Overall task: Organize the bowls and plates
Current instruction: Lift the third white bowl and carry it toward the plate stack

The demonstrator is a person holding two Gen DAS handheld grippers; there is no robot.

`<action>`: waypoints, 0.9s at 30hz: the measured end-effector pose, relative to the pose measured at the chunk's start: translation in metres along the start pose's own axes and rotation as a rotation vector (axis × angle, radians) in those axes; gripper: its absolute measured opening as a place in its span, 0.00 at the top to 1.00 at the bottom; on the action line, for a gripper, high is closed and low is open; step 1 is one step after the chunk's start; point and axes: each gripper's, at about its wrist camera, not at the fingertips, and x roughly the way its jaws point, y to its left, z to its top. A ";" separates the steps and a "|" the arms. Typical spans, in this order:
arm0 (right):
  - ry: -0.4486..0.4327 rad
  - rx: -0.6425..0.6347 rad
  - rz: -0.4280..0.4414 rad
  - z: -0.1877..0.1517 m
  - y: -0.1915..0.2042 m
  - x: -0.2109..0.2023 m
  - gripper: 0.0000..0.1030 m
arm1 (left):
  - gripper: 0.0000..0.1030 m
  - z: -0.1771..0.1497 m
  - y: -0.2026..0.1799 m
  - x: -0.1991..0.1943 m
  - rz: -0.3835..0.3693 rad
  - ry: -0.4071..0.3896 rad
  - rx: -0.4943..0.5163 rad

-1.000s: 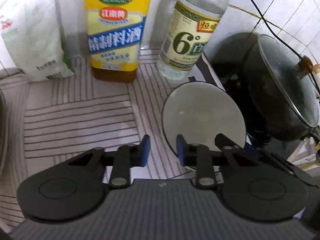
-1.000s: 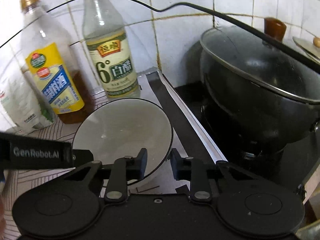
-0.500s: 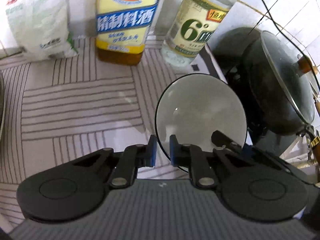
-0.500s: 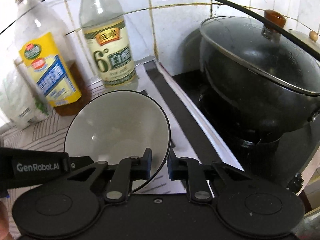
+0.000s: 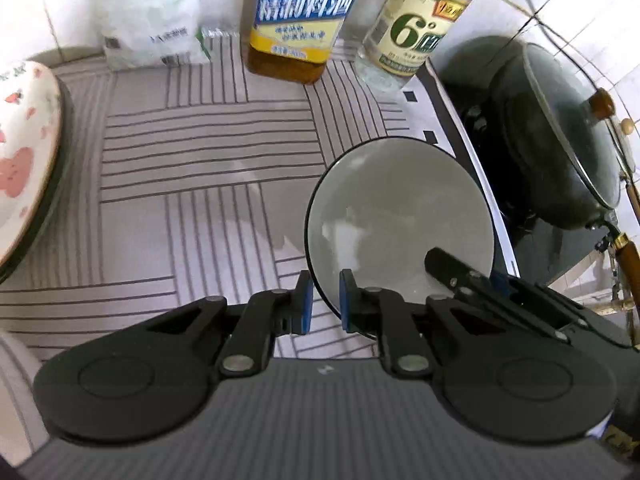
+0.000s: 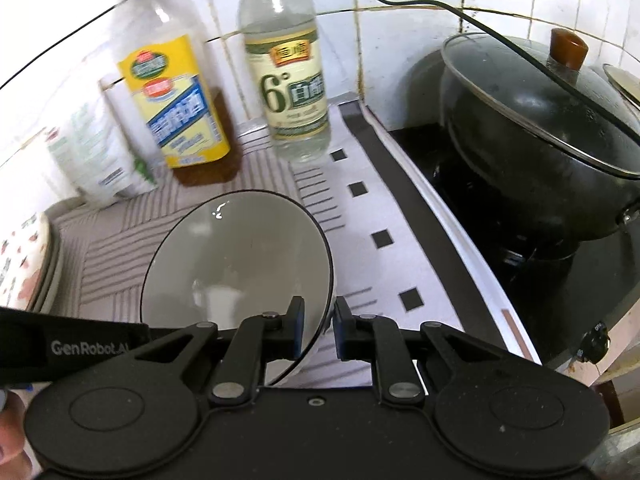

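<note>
A grey bowl (image 5: pixel 400 216) with a thin dark rim is held tilted just above the striped mat (image 5: pixel 192 184). My left gripper (image 5: pixel 323 302) is shut on its left rim. In the right wrist view, the bowl (image 6: pixel 240 264) has its right rim pinched by my right gripper (image 6: pixel 318 328), also shut. The right gripper's fingers (image 5: pixel 460 274) show at the bowl's near right edge in the left wrist view. At the mat's left edge sits a stack of plates with a white, pink-flowered plate (image 5: pixel 24 152) on top, also visible as the flowered plate (image 6: pixel 20 276).
Against the tiled wall stand a yellow-labelled bottle (image 5: pixel 300 20), a clear vinegar bottle (image 5: pixel 412 28) and a white bag (image 5: pixel 148 16). A black wok with glass lid (image 6: pixel 540 128) sits on the stove to the right. A black cable (image 6: pixel 440 4) hangs across the wall.
Both grippers closed onto the bowl's rim, one on each side. The bowl has tilted and moved with them away from the bottles toward the left; the flowered plate came into view.
</note>
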 end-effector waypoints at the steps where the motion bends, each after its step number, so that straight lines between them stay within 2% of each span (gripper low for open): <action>1: 0.003 -0.005 0.004 -0.003 0.003 -0.004 0.82 | 0.88 -0.004 0.002 -0.004 0.005 0.001 0.001; 7: -0.003 -0.027 0.036 -0.018 0.018 -0.024 0.82 | 0.88 -0.023 0.013 -0.028 0.034 -0.002 0.006; 12: -0.002 -0.053 0.053 -0.030 0.033 -0.039 0.82 | 0.89 -0.034 0.030 -0.046 0.036 -0.005 -0.037; 17: 0.007 -0.062 0.091 -0.040 0.047 -0.052 0.82 | 0.89 -0.049 0.041 -0.068 0.072 -0.007 -0.051; 27: -0.005 -0.115 0.169 -0.056 0.083 -0.088 0.82 | 0.89 -0.085 0.059 -0.121 0.142 -0.071 -0.069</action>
